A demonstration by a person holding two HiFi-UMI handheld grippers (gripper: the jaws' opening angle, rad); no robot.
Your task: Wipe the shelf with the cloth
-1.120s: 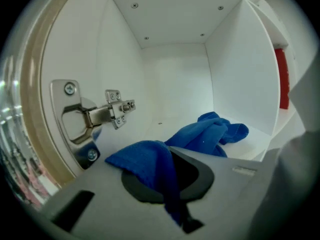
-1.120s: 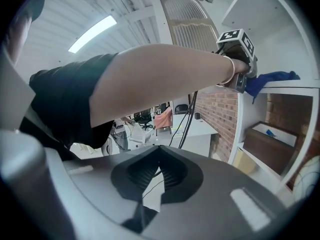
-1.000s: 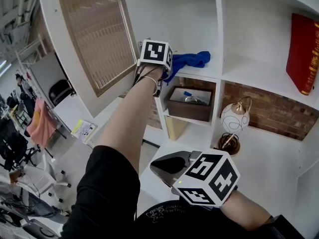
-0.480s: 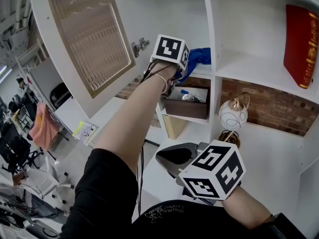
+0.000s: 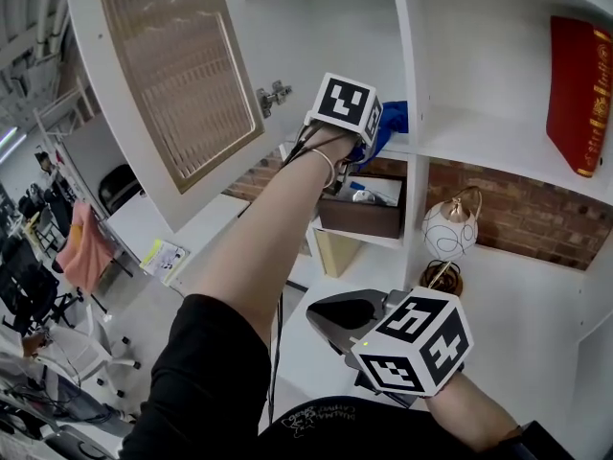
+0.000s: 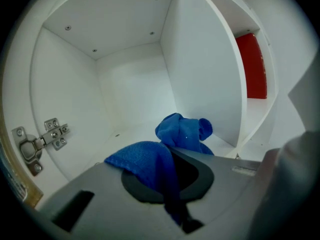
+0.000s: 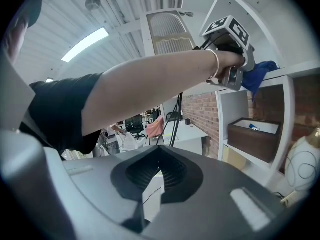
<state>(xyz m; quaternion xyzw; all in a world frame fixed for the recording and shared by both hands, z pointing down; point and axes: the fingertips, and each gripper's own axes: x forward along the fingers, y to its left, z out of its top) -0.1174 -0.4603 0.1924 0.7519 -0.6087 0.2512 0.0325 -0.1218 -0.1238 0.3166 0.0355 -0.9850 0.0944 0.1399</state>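
At a white shelving unit, a person in a black top reaches the left tool [image 5: 372,140] up into an upper compartment, its jaws clamped together on a fold of the blue cloth [image 6: 183,132]. The rest of the cloth lies bunched on the shelf [image 6: 131,134] floor near the front edge, close beside the upright divider [image 6: 200,69] on its right. A thin bracelet [image 5: 328,167] circles the raised wrist.

To the left of the compartment a cupboard door [image 5: 172,75] with a woven panel stands swung open, and its metal hinge [image 6: 42,140] shows on the inner side wall. One compartment over to the right, a red book [image 5: 578,84] stands upright against the side. Below the cloth's shelf sits a brown box [image 5: 368,211], open at the top, and to the right of it a round white ornament [image 5: 448,228] rests on a lower ledge in front of a brick backing [image 5: 522,214].

The right tool [image 5: 337,314] is held low, close to the person's body and well apart from the shelf. Its jaws stand slightly apart, with nothing between them.
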